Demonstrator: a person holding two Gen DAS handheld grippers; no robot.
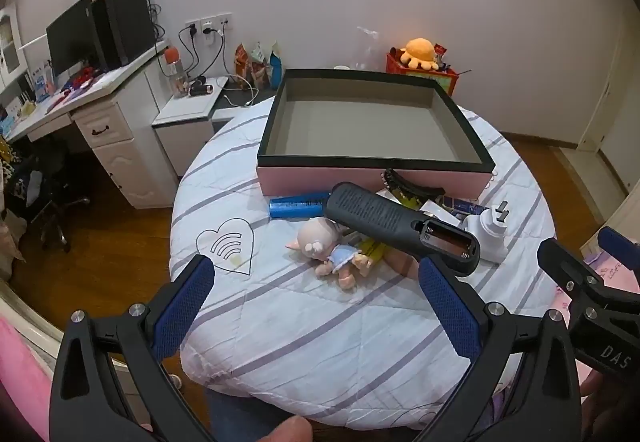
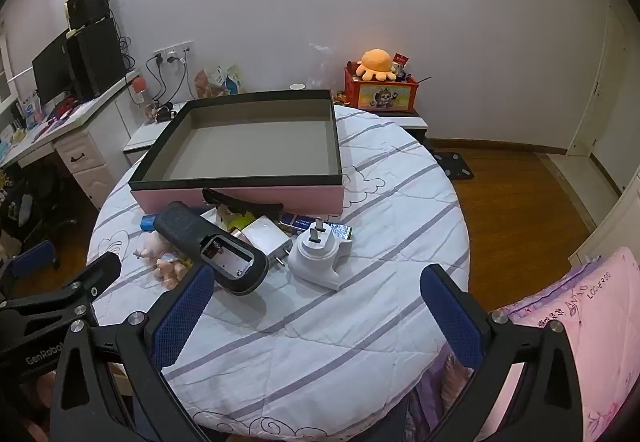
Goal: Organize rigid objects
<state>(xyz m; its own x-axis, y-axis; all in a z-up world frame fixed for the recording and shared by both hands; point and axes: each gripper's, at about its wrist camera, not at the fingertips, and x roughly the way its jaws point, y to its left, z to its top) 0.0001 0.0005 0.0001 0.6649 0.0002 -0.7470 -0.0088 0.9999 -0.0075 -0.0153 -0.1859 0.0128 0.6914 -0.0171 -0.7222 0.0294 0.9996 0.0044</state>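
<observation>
Both claws, left claw (image 1: 316,302) and right claw (image 2: 316,302), are hanging wide open, gripping nothing. Going first for the black remote (image 1: 400,228) seems wise, closing across its narrow body, then lifting toward the empty box (image 1: 472,162).

Box (image 2: 240,146) interior bare, open from above. Clutter pile (image 2: 256,238) crowds box front wall. Near bench (image 2: 320,342) cloth clear for approach.

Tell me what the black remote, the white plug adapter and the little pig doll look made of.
Black remote: hard plastic, matte, finely textured back, battery bay open.
White plug adapter: smooth moulded plastic with a slight sheen; its prongs look metal.
Pig doll: soft plush fabric with a cloth outfit, so probably not rigid.
</observation>
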